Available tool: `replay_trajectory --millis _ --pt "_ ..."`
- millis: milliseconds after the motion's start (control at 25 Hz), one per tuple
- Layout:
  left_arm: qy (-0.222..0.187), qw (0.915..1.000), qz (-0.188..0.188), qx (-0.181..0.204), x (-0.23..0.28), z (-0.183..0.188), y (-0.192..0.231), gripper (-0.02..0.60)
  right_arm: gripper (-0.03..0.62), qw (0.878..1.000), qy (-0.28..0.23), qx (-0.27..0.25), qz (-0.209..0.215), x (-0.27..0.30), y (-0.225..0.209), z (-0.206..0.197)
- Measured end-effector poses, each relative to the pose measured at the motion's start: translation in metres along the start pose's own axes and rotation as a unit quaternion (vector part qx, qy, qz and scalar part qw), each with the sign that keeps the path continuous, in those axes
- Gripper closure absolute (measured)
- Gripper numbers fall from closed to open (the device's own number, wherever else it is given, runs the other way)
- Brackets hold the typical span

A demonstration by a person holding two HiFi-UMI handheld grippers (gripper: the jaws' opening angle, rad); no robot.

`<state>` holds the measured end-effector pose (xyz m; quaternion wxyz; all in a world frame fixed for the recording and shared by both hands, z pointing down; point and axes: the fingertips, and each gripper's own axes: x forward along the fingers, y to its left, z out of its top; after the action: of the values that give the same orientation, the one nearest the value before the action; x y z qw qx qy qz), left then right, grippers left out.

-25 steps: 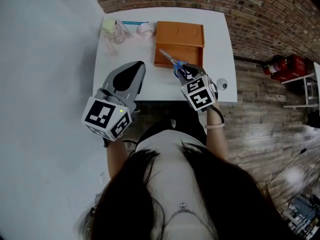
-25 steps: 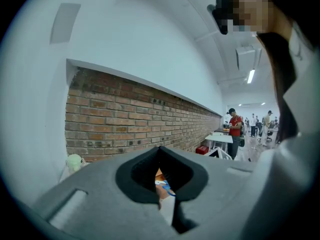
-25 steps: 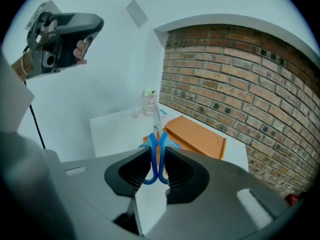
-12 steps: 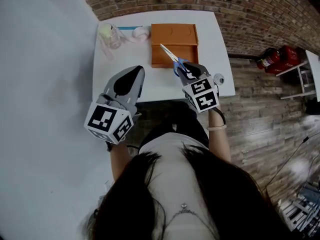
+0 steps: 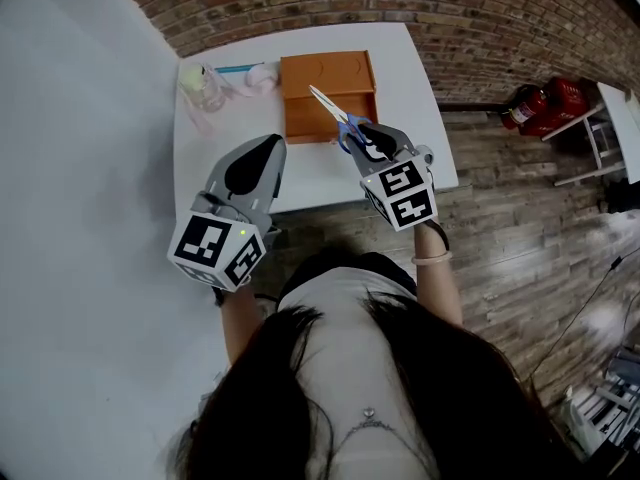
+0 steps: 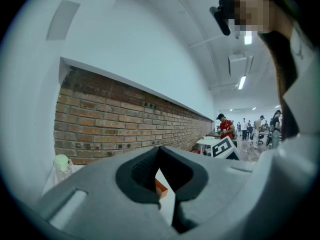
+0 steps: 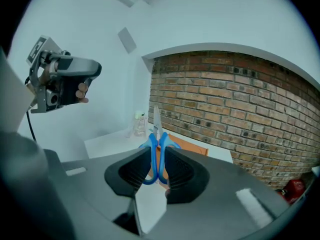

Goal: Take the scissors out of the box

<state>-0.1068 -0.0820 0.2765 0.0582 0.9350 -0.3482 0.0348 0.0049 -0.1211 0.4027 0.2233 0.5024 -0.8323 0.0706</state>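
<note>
Blue-handled scissors (image 5: 335,116) sat clamped by their loops in the right hand-held gripper (image 5: 362,140), whose jaws stood partly apart and pressed on the loops. In the head view's upper middle, the blades slanted up-left across the near edge of the orange box (image 5: 330,68), which lay on the white bench (image 5: 405,108). The left hand-held gripper (image 5: 265,143) hung left of centre with its jaw tips together and nothing held. A bottle (image 5: 200,83) stood upper left.
</note>
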Motion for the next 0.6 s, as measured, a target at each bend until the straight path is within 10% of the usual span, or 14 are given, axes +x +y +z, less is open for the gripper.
replay_trajectory --millis 600 --pt "0.004 0.9998 0.02 -0.001 0.011 0.009 -0.059 0.581 0.496 0.997 -0.067 -0.006 0.023 -0.078 -0.014 0.027"
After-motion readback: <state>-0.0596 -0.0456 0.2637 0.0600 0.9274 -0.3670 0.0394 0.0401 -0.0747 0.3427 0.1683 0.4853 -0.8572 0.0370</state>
